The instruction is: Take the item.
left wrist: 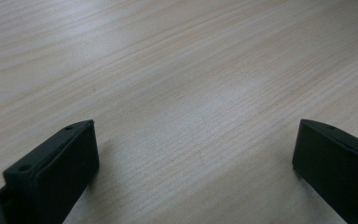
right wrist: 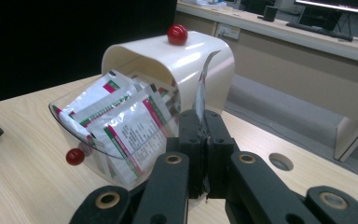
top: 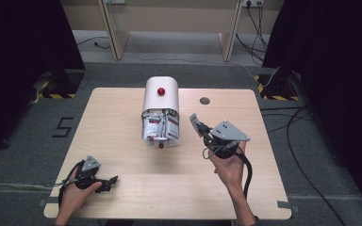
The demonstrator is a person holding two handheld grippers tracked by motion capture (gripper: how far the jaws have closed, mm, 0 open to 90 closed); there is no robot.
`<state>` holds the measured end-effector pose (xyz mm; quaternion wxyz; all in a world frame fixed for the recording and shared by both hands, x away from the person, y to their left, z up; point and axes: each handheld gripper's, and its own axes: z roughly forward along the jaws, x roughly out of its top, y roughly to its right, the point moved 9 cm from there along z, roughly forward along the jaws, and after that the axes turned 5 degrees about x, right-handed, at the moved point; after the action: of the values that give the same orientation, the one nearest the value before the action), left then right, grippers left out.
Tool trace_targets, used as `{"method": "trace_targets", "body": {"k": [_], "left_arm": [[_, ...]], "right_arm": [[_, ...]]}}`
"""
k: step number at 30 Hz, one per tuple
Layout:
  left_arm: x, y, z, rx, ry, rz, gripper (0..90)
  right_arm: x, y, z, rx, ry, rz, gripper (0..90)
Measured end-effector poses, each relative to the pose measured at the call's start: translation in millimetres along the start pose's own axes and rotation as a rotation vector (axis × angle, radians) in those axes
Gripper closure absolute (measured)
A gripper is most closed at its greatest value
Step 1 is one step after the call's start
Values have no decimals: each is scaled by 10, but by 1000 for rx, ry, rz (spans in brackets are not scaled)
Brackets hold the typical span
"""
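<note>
Light wood table on grey carpet, dark curtains either side, desk legs and cables at the back. Mid-table I see a cream dispenser box with a red knob on top; its clear flap hangs open at the front with a second red knob on it, and red-green-white sachets stand packed inside. My right gripper sits just right of the box mouth, off the table, jaws clamped tight on one sachet. In the right gripper view that sachet stands edge-on, thin and upright between the pads, poking up past the tips, beside the box's front corner and clear of the pack. My left gripper rests low at the near left corner, well apart from the box; jaws wide, bare tabletop between them.
</note>
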<state>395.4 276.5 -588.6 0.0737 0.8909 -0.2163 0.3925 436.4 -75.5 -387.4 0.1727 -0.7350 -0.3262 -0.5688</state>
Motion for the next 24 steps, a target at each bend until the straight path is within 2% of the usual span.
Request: {"method": "trace_targets", "body": {"k": [11,18,24], "left_arm": [[0,0,0,0,0,-1,0],[0,0,0,-1,0,0,0],[0,0,0,-1,0,0,0]], "right_arm": [[-216,95,-64,-19,25,47,889],[-308,187,-51,-36,6,52,889],[-471,332,-23,-61,-20,88,889]]}}
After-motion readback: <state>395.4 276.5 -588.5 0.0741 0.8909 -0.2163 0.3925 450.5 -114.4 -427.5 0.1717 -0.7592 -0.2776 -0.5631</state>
